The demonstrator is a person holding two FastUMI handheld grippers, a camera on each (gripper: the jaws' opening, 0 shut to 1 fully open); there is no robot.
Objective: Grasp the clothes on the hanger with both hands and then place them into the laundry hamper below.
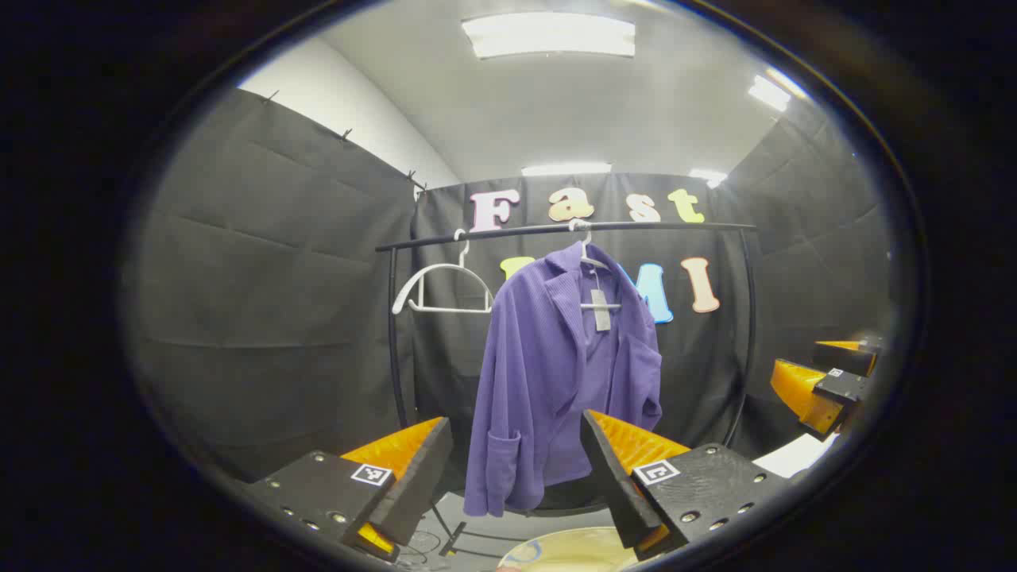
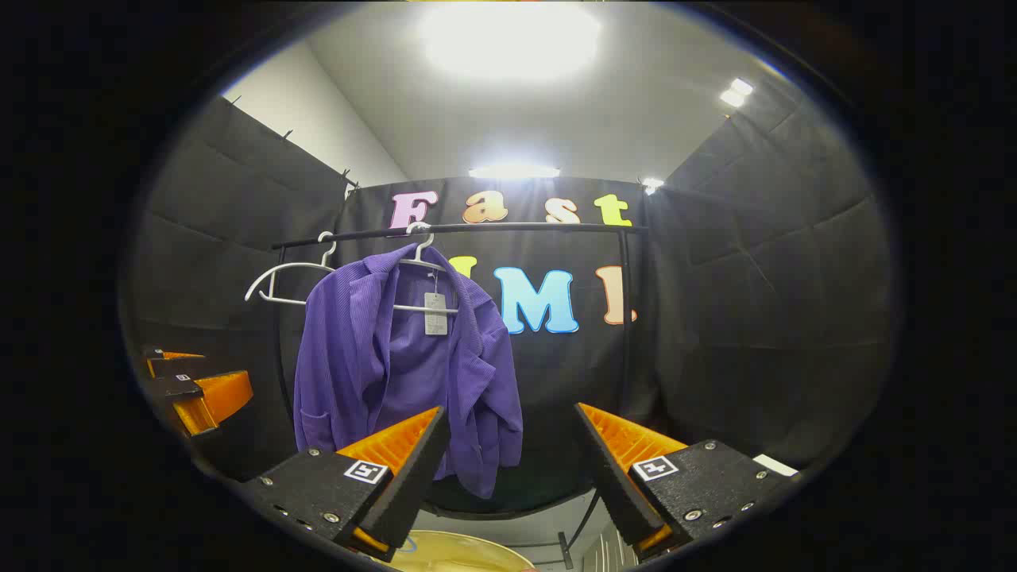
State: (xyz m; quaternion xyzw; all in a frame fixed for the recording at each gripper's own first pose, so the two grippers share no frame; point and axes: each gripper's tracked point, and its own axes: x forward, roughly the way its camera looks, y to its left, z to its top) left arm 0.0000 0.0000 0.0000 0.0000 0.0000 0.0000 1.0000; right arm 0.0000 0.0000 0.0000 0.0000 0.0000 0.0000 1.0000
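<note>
Both grippers are held level, the left gripper [image 1: 515, 469] and right gripper [image 2: 508, 465] each with fingers spread wide and holding nothing, well short of the black clothes rail [image 1: 556, 229]. A purple corduroy jacket [image 1: 556, 373] hangs there on a white hanger [image 1: 592, 262] beside an empty hanger [image 1: 441, 290]; below, a pale rim, perhaps the hamper [image 1: 572, 552].
</note>
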